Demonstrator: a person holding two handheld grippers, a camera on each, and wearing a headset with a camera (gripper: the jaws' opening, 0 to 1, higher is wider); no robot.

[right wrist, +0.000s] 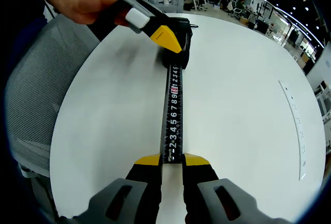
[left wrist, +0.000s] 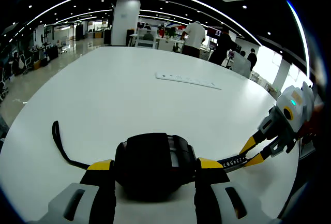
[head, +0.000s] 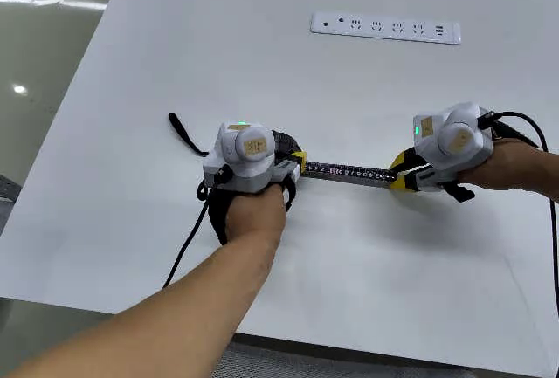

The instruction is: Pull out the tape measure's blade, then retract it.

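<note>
Left claw [left wrist: 155,164] clamped on tape measure case [right wrist: 184,32], right claw [right wrist: 171,159] clamped on its blade [right wrist: 172,110]: pull-out partly done, retraction remaining.

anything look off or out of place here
Nothing stands out. The left gripper clamps the tape measure case, the blade runs straight and unkinked to the right gripper, and the power strip lies flat further back.

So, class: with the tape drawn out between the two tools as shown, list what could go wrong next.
1. The right tool pinches only the end of the blade; if it slips, the blade may whip back into the case.
2. The left tool alone holds the case; a harder pull could twist it loose.
</note>
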